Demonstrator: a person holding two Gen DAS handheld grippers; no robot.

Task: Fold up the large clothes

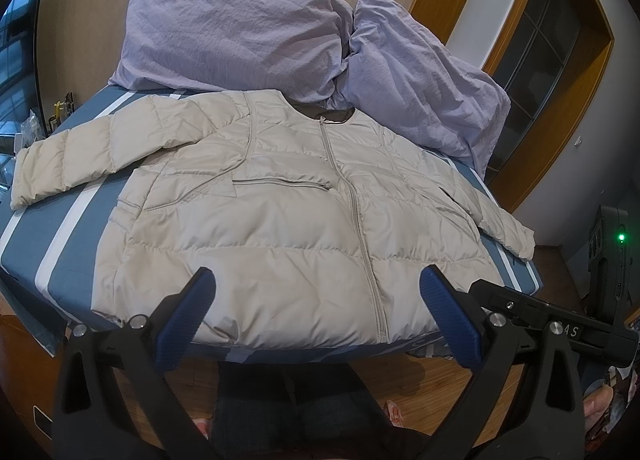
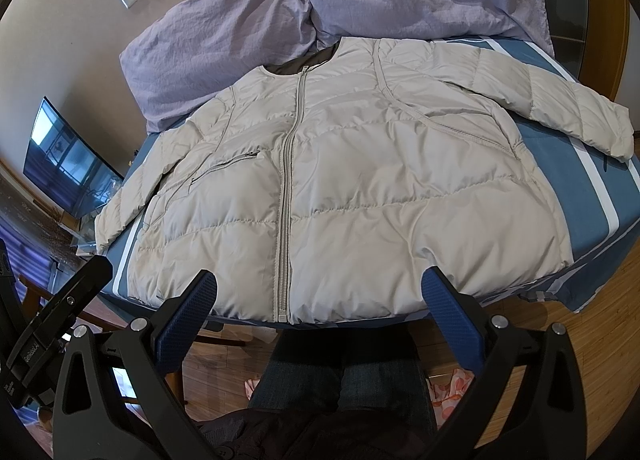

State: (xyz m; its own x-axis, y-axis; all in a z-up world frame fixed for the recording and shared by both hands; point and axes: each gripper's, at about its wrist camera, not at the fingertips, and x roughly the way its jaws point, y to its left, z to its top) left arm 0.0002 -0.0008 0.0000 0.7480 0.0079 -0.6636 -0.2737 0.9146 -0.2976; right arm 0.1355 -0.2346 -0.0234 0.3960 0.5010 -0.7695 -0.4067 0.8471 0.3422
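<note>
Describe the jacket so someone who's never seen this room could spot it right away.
Find the bed with the blue and white striped sheet. Two lilac pillows sit at its head, and the jacket lies flat in front of them, zipped shut, sleeves spread out. It is the only beige, quilted, puffy thing there, with a grey zipper down its middle.

White letters "AS" sit on the black bar (image 1: 560, 326) of the other gripper, left wrist view; the start of the marking is cut off. A small white label on the black bar (image 2: 30, 356) in right wrist view is too blurred to read.
</note>
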